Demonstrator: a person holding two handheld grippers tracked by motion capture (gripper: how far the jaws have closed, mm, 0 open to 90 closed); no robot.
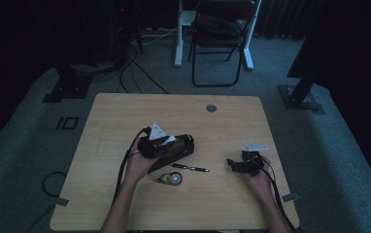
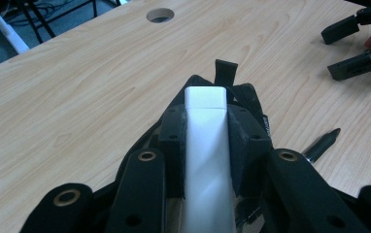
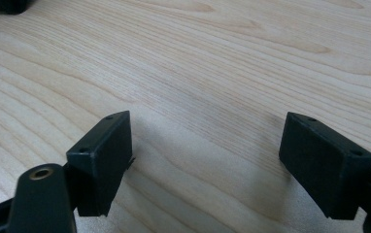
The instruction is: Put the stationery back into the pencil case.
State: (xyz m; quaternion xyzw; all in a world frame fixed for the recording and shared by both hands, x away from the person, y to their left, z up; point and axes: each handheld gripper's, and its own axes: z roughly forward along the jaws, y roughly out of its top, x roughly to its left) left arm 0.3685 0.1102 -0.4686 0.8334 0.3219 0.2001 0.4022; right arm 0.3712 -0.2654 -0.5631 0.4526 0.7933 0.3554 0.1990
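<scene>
Left gripper [image 2: 207, 145] clenched on a white flat-sided plastic bar [image 2: 205, 160] above the light wooden table [image 1: 125, 204]
The bar's long axis runs along the jaws, its end pointing toward what seems a black pouch [image 2: 244, 97]; right gripper [image 3: 205, 167], jaws released wide, hovers low over bare wood

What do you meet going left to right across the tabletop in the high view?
Left gripper holding a white block → tape roll → screwdriver → right gripper.
</scene>
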